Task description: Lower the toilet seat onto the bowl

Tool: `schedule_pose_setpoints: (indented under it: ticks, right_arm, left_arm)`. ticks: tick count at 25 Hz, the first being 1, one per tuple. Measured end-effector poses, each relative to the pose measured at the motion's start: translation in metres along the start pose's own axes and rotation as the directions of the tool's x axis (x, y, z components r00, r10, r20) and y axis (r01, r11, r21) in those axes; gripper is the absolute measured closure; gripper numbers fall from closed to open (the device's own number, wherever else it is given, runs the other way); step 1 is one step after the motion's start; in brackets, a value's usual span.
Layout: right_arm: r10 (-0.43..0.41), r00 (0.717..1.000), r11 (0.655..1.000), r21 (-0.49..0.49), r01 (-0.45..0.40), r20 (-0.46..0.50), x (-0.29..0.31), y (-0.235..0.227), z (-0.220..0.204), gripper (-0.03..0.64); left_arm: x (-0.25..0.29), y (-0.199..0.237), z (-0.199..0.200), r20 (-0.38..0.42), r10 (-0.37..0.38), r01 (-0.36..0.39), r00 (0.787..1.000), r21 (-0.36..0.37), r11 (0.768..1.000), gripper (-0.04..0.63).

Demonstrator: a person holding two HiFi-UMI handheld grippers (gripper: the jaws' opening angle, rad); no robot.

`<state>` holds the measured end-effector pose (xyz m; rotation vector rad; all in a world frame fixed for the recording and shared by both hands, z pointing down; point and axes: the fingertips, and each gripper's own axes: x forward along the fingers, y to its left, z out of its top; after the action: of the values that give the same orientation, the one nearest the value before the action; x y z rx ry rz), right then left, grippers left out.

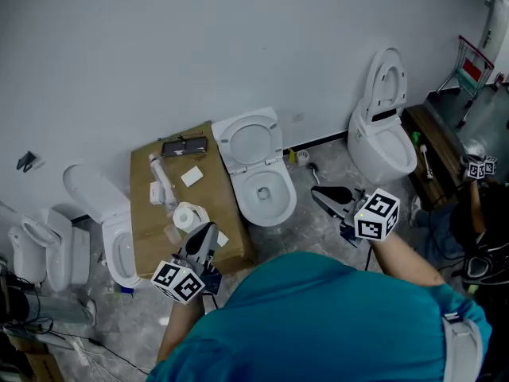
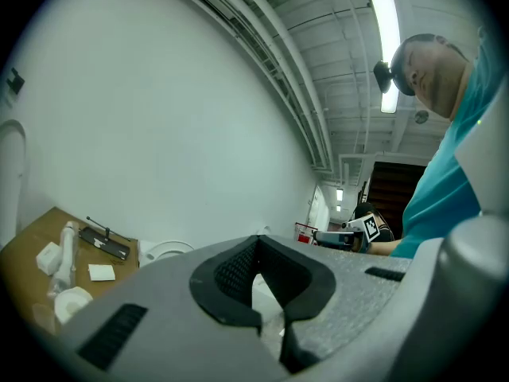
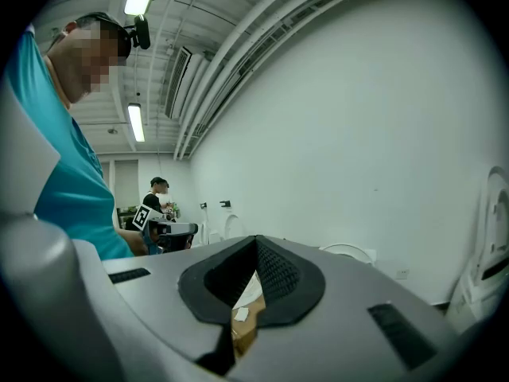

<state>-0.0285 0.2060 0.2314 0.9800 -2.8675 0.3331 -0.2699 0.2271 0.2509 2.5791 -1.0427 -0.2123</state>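
Toilet seat (image 1: 222, 143): glossy white oval ring

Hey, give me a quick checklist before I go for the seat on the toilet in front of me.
1. Toilet seat raised against the wall, needs lowering: ok.
2. Left gripper shut and empty: ok.
3. Right gripper shut and empty: ok.
4. A gripper touching the seat: not ok, both hang short of it.
5. Toilet bowl rim free of objects: ok.
6. Cardboard box beside the bowl, clear of the seat's path: ok.

White toilet seat (image 1: 250, 139), brown cardboard box (image 1: 147, 237), teal shirt (image 1: 318, 325), pale grey wall (image 1: 199, 46)
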Motion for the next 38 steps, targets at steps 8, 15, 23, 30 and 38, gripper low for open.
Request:
schedule_pose_setpoints:
  ticks: [8,15,23,30,38]
  right_arm:
    - [0.026,1.000,0.999,0.025,-0.026,0.002,0.028,-0.055,0.005,0.620]
    - [0.141,0.990,0.990,0.025,-0.141,-0.004,0.046,-0.155,0.010,0.620]
    - [0.278,0.961,0.961,-0.003,-0.278,-0.006,0.060,-0.278,0.042,0.620]
    - [0.331,0.944,0.944,0.021,-0.331,-0.008,0.072,-0.344,0.047,0.620]
    - [0.324,0.946,0.945,0.049,-0.323,-0.010,0.114,-0.370,0.035,0.620]
  left_arm:
    - [0.041,0.029,0.001,-0.024,0.030,-0.031,0.999,-0.010,0.999,0.591]
    - [0.123,0.043,0.001,-0.014,0.153,-0.153,0.988,0.007,0.988,0.591]
    - [0.244,0.045,0.004,0.009,0.265,-0.265,0.964,-0.015,0.964,0.591]
    - [0.301,0.062,0.006,-0.011,0.355,-0.354,0.935,0.020,0.935,0.591]
    - [0.336,0.133,0.001,-0.125,0.393,-0.375,0.911,0.141,0.916,0.591]
